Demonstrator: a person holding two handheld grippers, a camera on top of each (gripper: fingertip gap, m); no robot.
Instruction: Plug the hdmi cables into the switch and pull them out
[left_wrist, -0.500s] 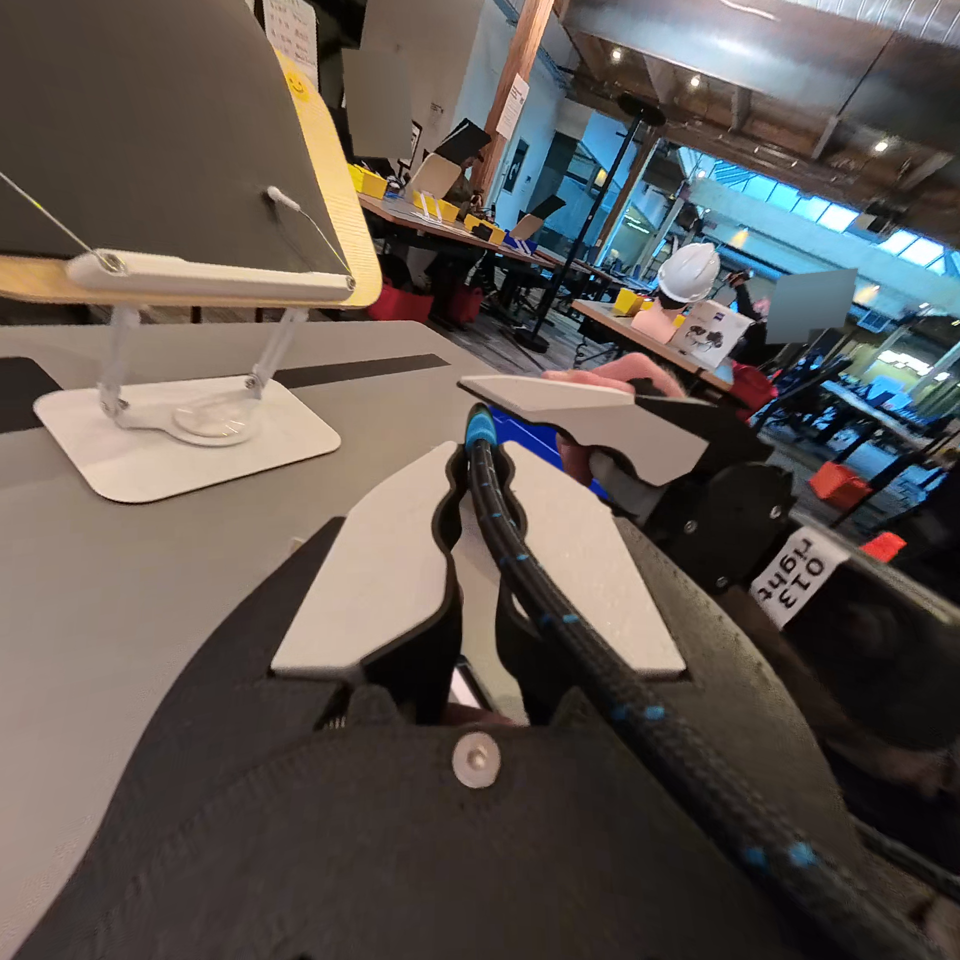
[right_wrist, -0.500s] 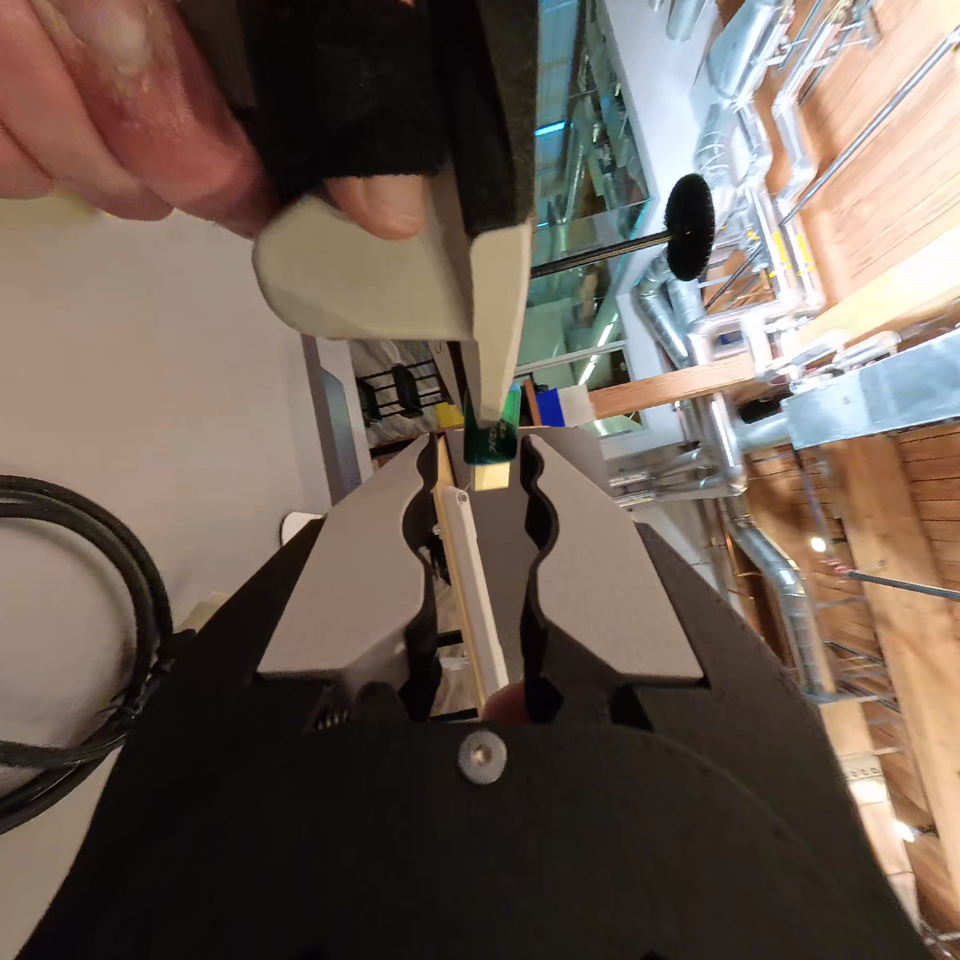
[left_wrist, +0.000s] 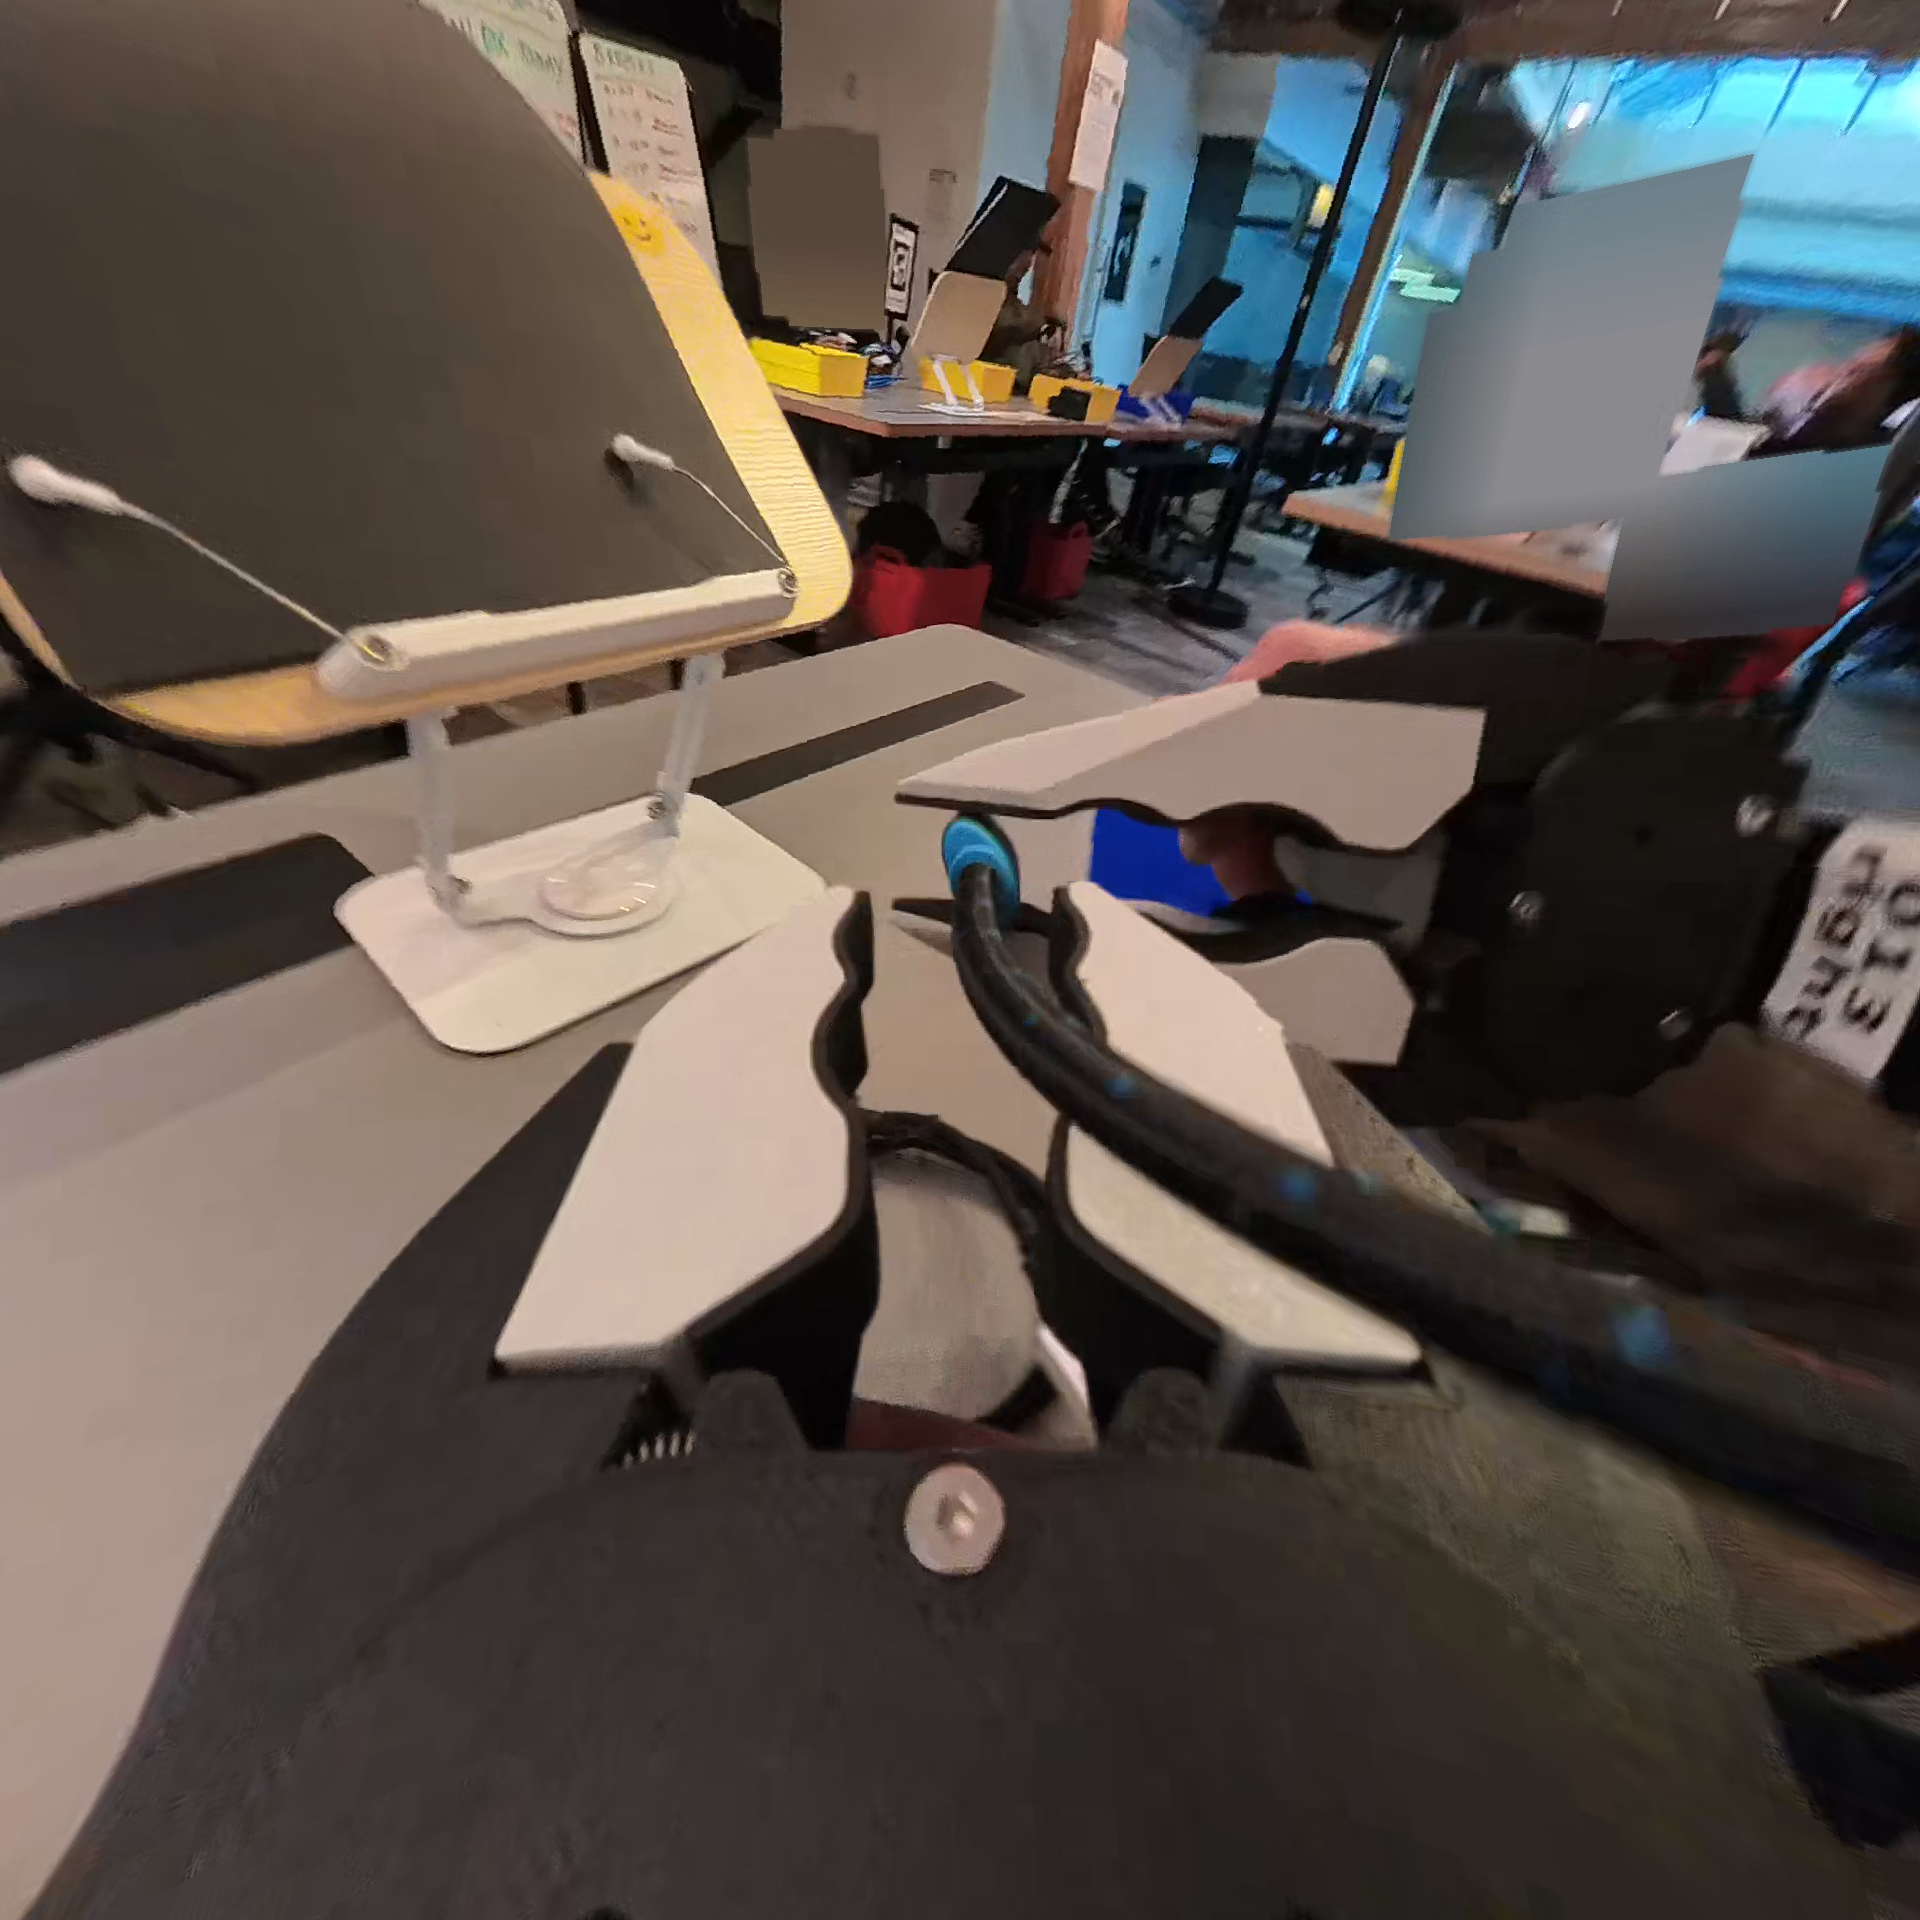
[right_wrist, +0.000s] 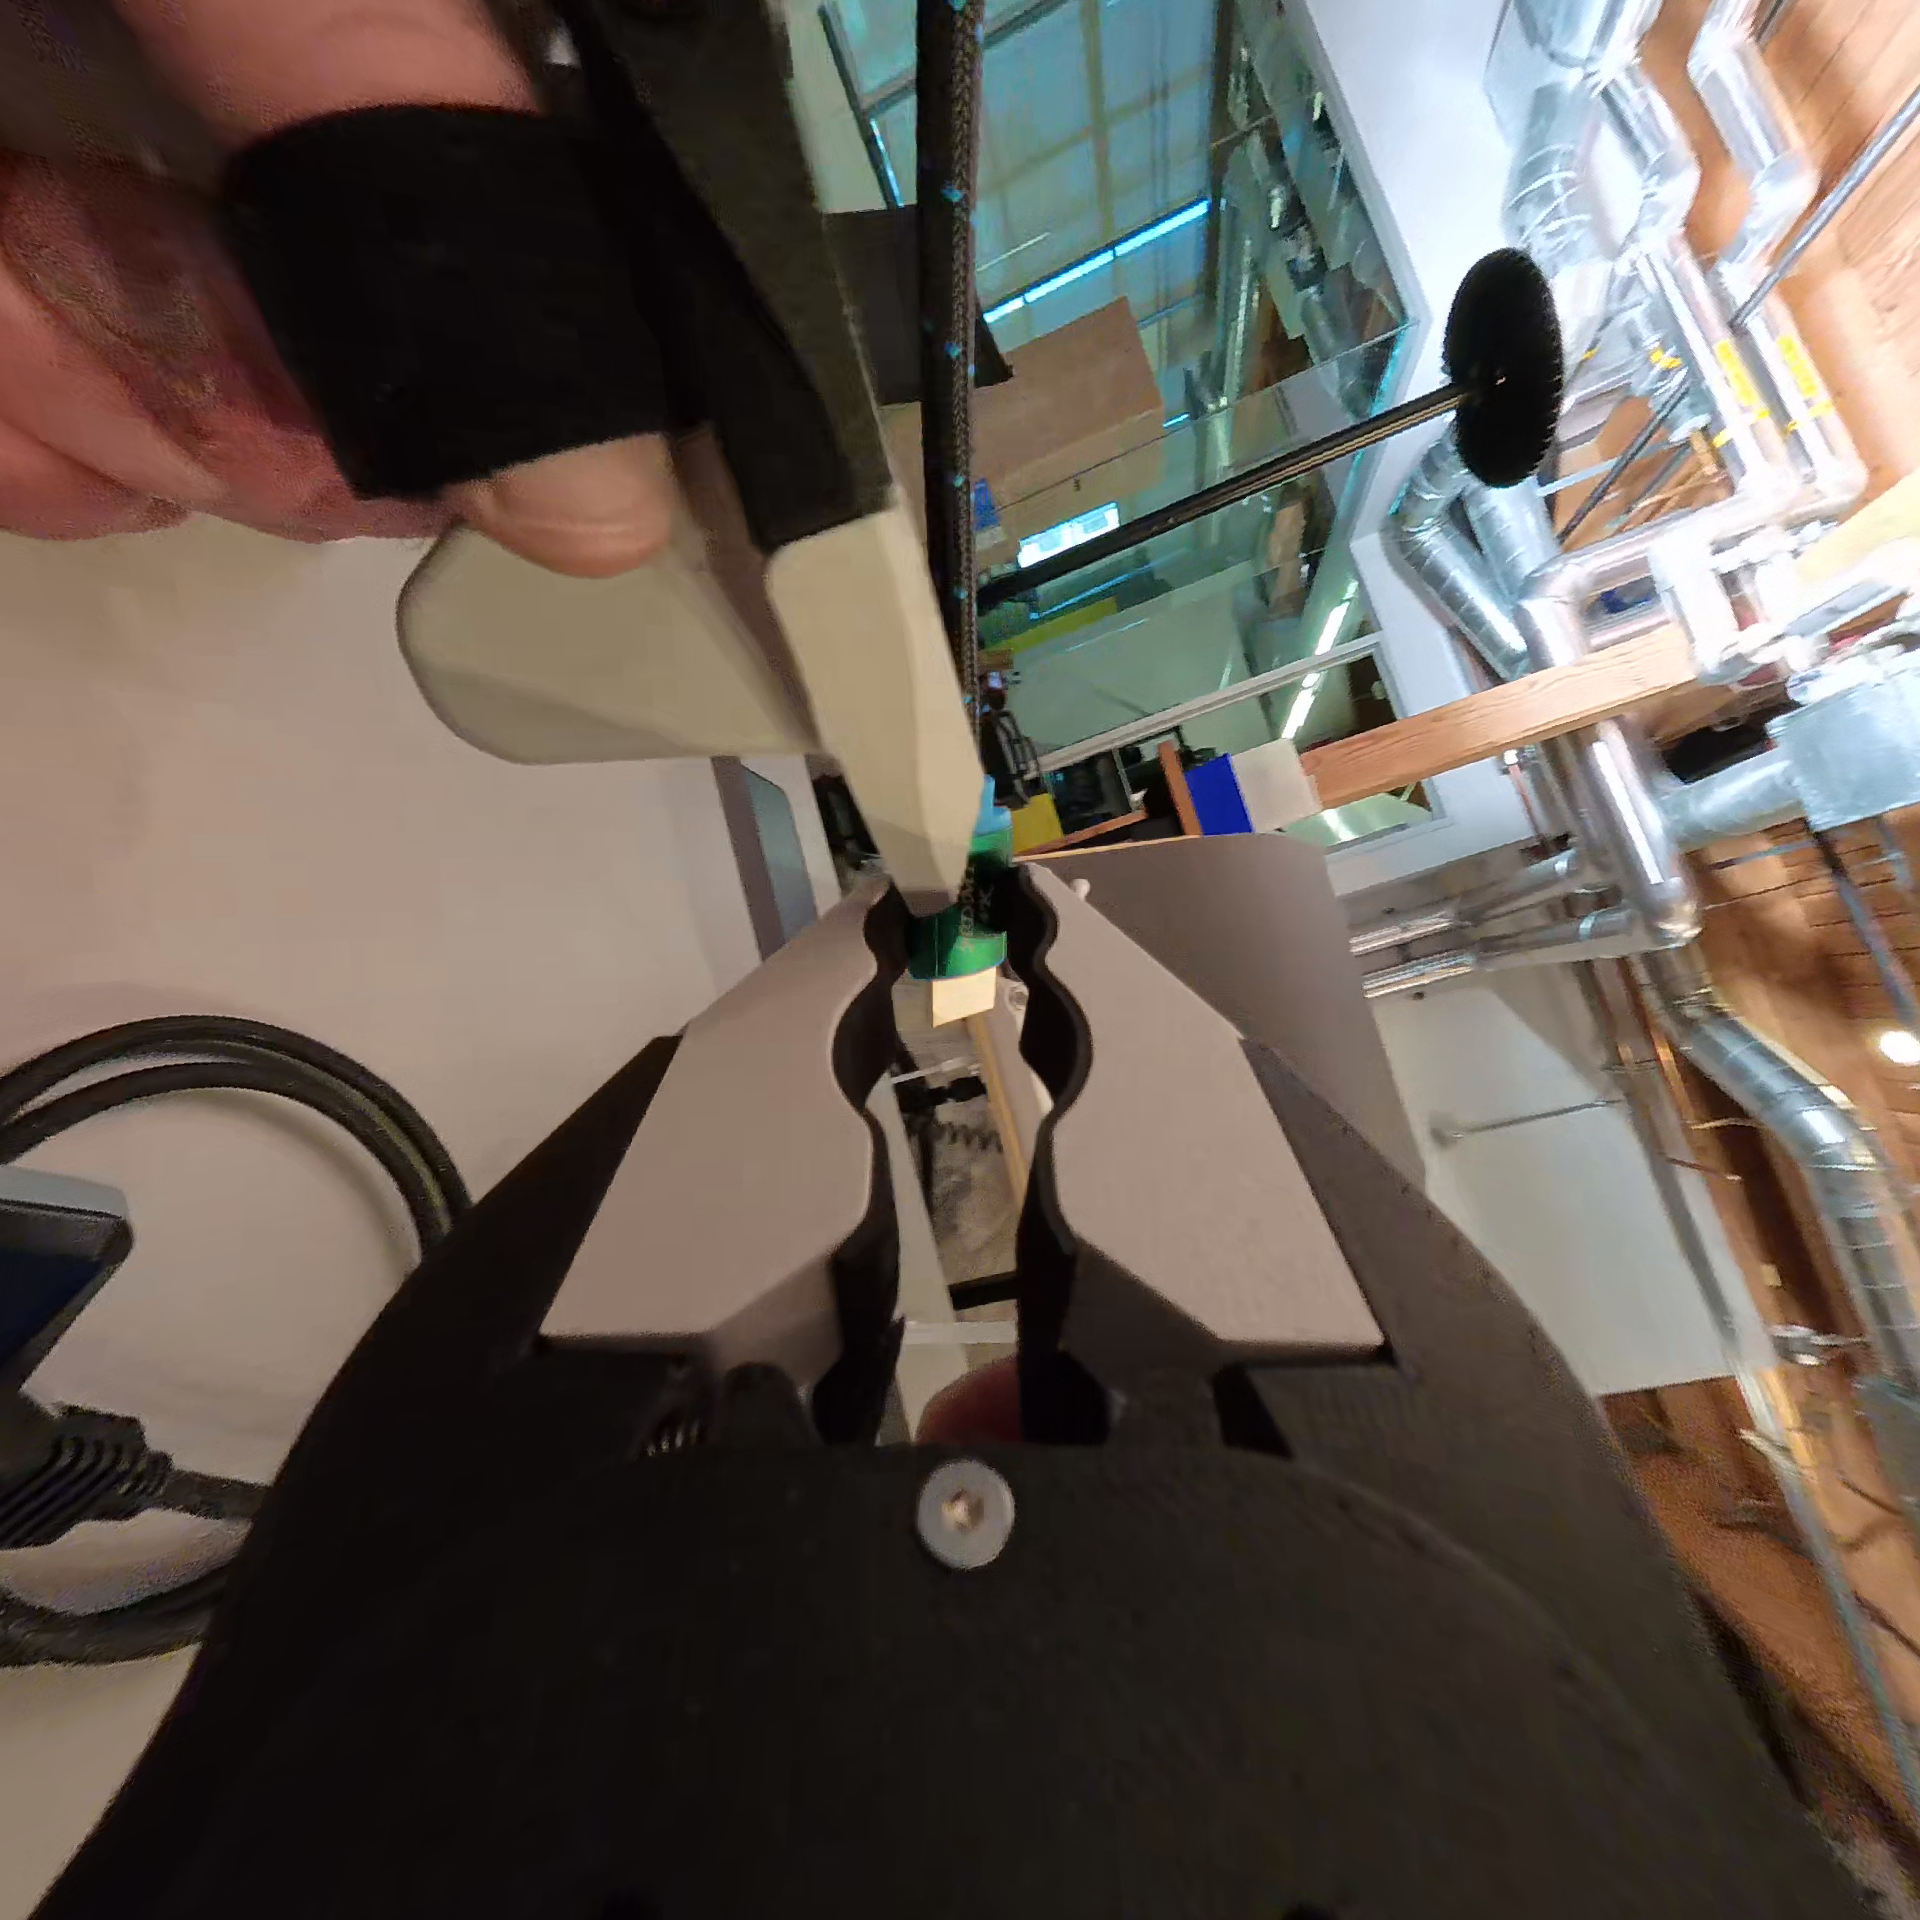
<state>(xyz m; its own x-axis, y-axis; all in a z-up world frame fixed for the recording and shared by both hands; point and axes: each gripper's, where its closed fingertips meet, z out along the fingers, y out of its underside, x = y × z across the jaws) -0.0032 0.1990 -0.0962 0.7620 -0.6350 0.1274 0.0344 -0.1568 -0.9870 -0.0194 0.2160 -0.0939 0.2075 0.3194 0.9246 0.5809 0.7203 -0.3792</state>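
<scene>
1. Two grippers meet above a grey table (left_wrist: 156, 1195), and one braided HDMI cable (left_wrist: 1195, 1132) runs between them.
2. The left gripper (left_wrist: 961, 920) has its two fingers spread with a clear gap, and nothing is pinched between them. The cable lies across the right finger of this gripper and passes through the gap near the tips.
3. The plug end of the cable, with a blue collar (left_wrist: 977, 854), sits just in front of the left fingertips, between the two fingers of the right gripper (left_wrist: 997, 862), which comes in from the right side and is turned on its side.
4. In the right wrist view, the right gripper (right_wrist: 961, 935) is narrowly closed on the green-blue plug (right_wrist: 958, 930), with the pale metal connector (right_wrist: 961, 1000) pointing back between the fingers.
5. One finger of the left gripper (right_wrist: 894, 748) touches the same plug from above, and a hand (right_wrist: 156, 343) holds that gripper.
6. A second black cable (right_wrist: 260, 1070) loops on the table at the left, and a dark box (right_wrist: 52, 1278) is at the picture edge; I cannot tell if it is the switch.
7. A book stand (left_wrist: 499, 644) is on the table, well apart from the grippers.
</scene>
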